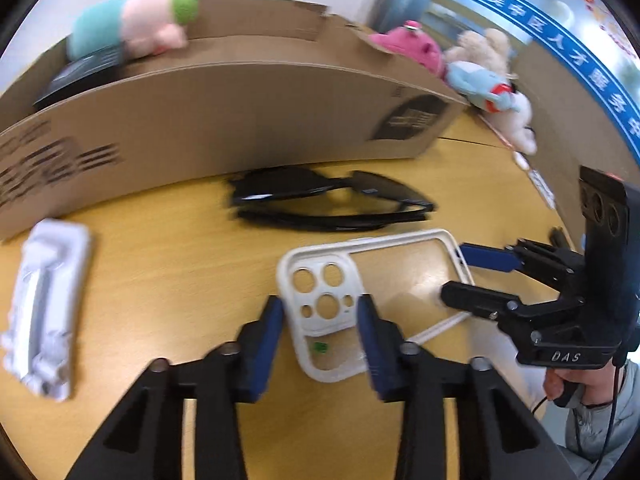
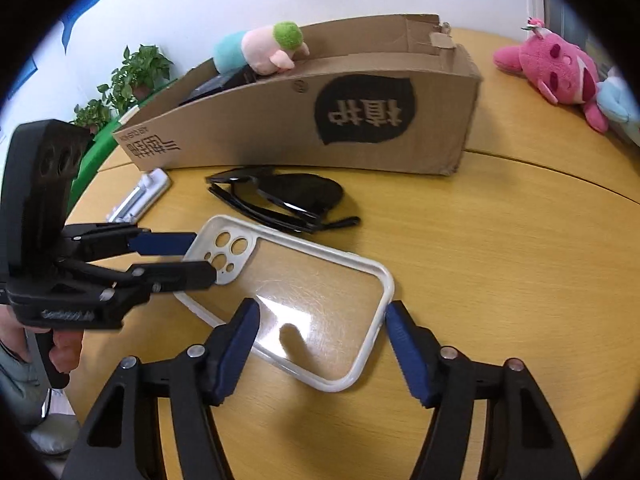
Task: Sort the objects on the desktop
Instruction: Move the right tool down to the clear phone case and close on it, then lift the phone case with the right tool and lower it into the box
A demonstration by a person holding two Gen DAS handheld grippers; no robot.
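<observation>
A clear phone case with a white rim (image 1: 320, 300) (image 2: 304, 292) lies flat on the wooden table. My left gripper (image 1: 320, 312) (image 2: 200, 258) is open, its fingers straddling the case's camera-hole end. My right gripper (image 2: 320, 320) (image 1: 454, 276) is open, its fingers on either side of the case's other end. Black sunglasses (image 1: 332, 200) (image 2: 280, 196) lie folded just beyond the case. A white phone holder (image 1: 44, 304) (image 2: 140, 196) lies to the left.
A long open cardboard box (image 1: 224, 120) (image 2: 320, 120) stands behind the sunglasses, holding a dark device and a pig plush (image 1: 136, 28) (image 2: 264, 48). A pink plush (image 2: 556, 72) (image 1: 412, 46) and other plush toys (image 1: 492, 80) lie at the far right. Potted plants (image 2: 128, 76) stand by the wall.
</observation>
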